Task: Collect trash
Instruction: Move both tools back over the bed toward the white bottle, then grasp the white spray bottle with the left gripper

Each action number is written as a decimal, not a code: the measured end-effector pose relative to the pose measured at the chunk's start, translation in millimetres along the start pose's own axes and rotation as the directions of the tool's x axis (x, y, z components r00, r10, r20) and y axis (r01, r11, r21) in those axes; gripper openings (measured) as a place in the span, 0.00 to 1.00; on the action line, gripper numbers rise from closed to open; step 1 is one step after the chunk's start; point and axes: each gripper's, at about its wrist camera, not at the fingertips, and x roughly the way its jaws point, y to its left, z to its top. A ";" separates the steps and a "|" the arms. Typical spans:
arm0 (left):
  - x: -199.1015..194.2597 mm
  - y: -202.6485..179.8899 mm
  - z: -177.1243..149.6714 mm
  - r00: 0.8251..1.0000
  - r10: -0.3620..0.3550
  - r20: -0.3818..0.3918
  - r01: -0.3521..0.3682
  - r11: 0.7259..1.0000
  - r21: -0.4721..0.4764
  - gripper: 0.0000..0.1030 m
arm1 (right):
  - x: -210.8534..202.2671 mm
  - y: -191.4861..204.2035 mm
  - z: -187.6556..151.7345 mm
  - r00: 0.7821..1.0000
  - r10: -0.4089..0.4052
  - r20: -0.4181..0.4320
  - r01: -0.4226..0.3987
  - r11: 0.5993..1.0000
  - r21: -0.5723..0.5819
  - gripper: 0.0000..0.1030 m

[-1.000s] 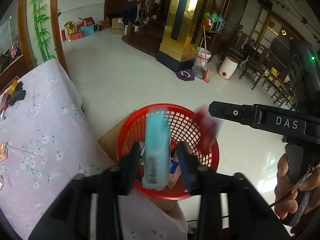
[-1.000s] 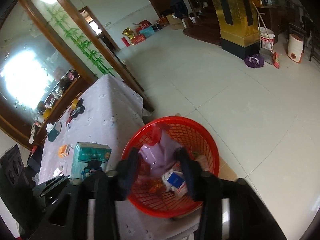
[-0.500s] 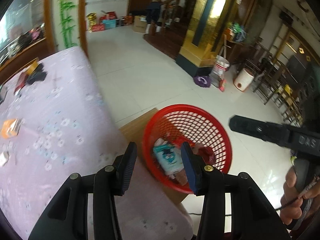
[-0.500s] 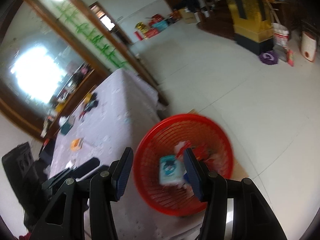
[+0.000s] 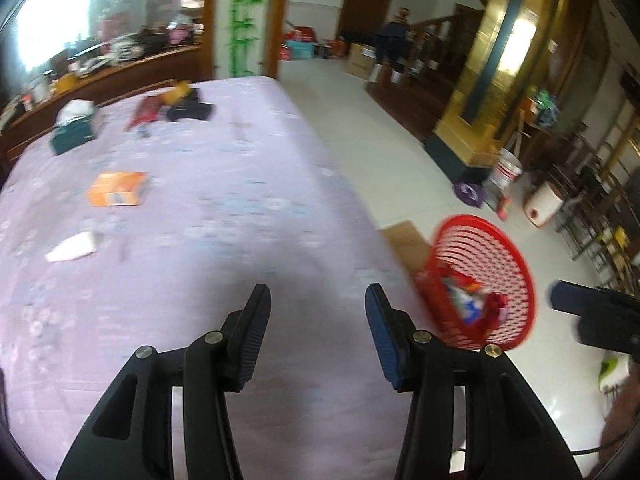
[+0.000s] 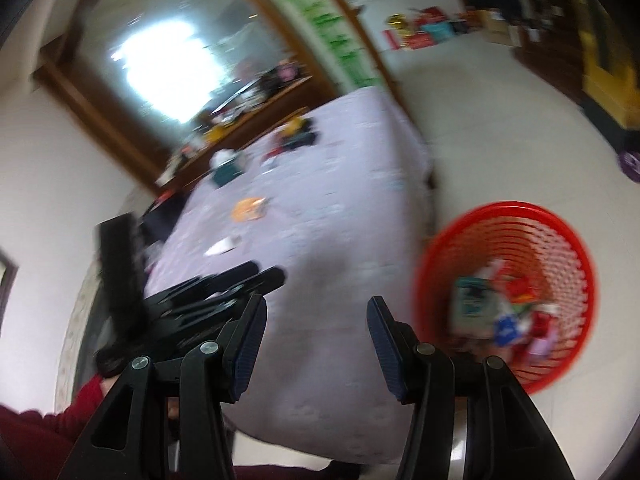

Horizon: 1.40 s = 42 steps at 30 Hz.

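Both sets of tongs are empty right now. The left tongs [image 5: 316,304] have just been opening, nothing between them, and they hang over the lilac flowered tabletop [image 5: 224,216]. The right tongs [image 6: 316,312] are spread apart too, with only cloth showing in the gap. The red mesh basket [image 5: 516,276] sits off to the right of both tongs, on a cardboard box [image 5: 404,240] beside the tabletop edge, already holding a teal packet [image 6: 472,300] and red wrappers. Trash not yet collected lies ahead and left of the left tongs: an orange box [image 5: 118,194] and, nearer, a white scrap of paper [image 5: 74,246]. Farther back is a teal tissue box [image 5: 74,128].
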 end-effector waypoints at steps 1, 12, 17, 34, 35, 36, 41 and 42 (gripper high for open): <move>-2.6 10.4 -0.6 1.000 0.014 0.004 -0.014 1.000 -0.007 0.47 | -0.3 4.2 -1.8 1.000 0.012 -0.003 -0.012 1.000 -0.013 0.55; -7.3 188.9 9.8 0.982 0.184 -0.031 -0.186 0.981 -0.059 0.52 | 42.2 67.7 -10.1 0.999 0.002 -0.034 -0.004 0.998 -0.056 0.55; 21.0 250.3 21.5 0.978 0.191 -0.086 -0.197 0.978 -0.067 0.52 | 67.2 85.9 -12.2 0.998 -0.041 -0.057 0.039 0.998 -0.040 0.55; 94.3 290.0 39.2 0.981 -0.058 -0.183 0.080 0.990 0.114 0.37 | 106.4 106.4 -9.5 0.980 -0.177 -0.096 0.181 0.983 0.039 0.55; 95.2 287.6 37.6 0.979 -0.068 -0.192 0.092 0.988 0.123 0.33 | 108.8 107.9 -8.3 0.979 -0.181 -0.098 0.185 0.982 0.036 0.55; 95.4 283.9 35.3 0.979 -0.059 -0.197 0.088 0.986 0.142 0.32 | 111.2 109.6 -6.9 0.978 -0.183 -0.101 0.187 0.982 0.033 0.55; 97.8 270.9 29.9 0.977 -0.052 -0.204 0.090 0.980 0.179 0.29 | 129.1 120.3 3.5 0.976 -0.180 -0.122 0.182 0.983 0.005 0.55; 99.2 270.8 31.0 0.978 -0.050 -0.203 0.085 0.982 0.169 0.29 | 133.3 122.4 5.9 0.976 -0.178 -0.126 0.179 0.984 -0.001 0.55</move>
